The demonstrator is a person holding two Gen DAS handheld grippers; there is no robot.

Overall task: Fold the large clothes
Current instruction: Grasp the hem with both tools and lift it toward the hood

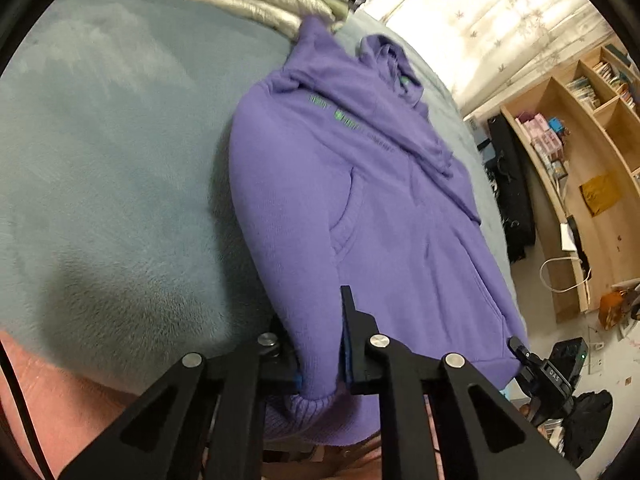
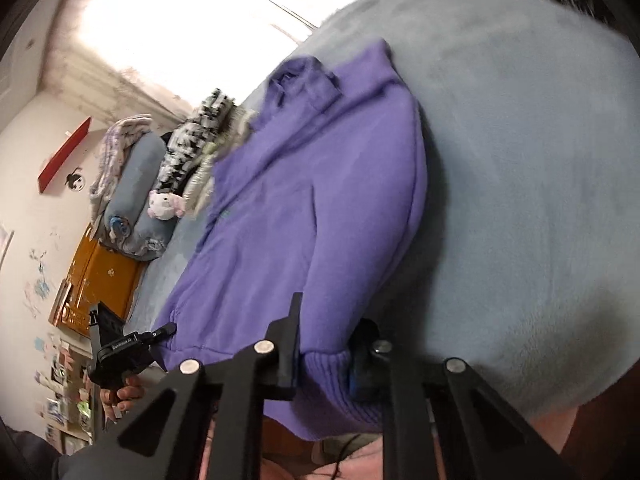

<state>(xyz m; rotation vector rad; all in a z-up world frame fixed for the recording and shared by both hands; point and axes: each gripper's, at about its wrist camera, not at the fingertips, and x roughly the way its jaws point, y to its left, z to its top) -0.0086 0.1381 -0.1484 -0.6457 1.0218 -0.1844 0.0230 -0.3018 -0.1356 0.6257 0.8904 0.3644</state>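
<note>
A purple hoodie [image 1: 360, 200] lies lengthwise on a grey-blue fleece bed cover [image 1: 112, 152], hood at the far end, sleeves folded in over the body. My left gripper [image 1: 320, 344] is shut on the hoodie's ribbed bottom hem at its left corner. My right gripper [image 2: 324, 352] is shut on the ribbed hem [image 2: 328, 376] at the other corner of the hoodie [image 2: 312, 208]. The right gripper also shows in the left wrist view [image 1: 532, 364] at the hem's right end. The left gripper shows in the right wrist view [image 2: 160, 332].
Folded clothes, a silvery padded one [image 1: 260, 0] and a black-and-white patterned one [image 2: 200, 132], lie beyond the hood. A plush toy [image 2: 166, 204] and rolled bedding [image 2: 132, 196] sit at the bed's head. Wooden shelves [image 1: 580, 140] and a cluttered floor lie to the right.
</note>
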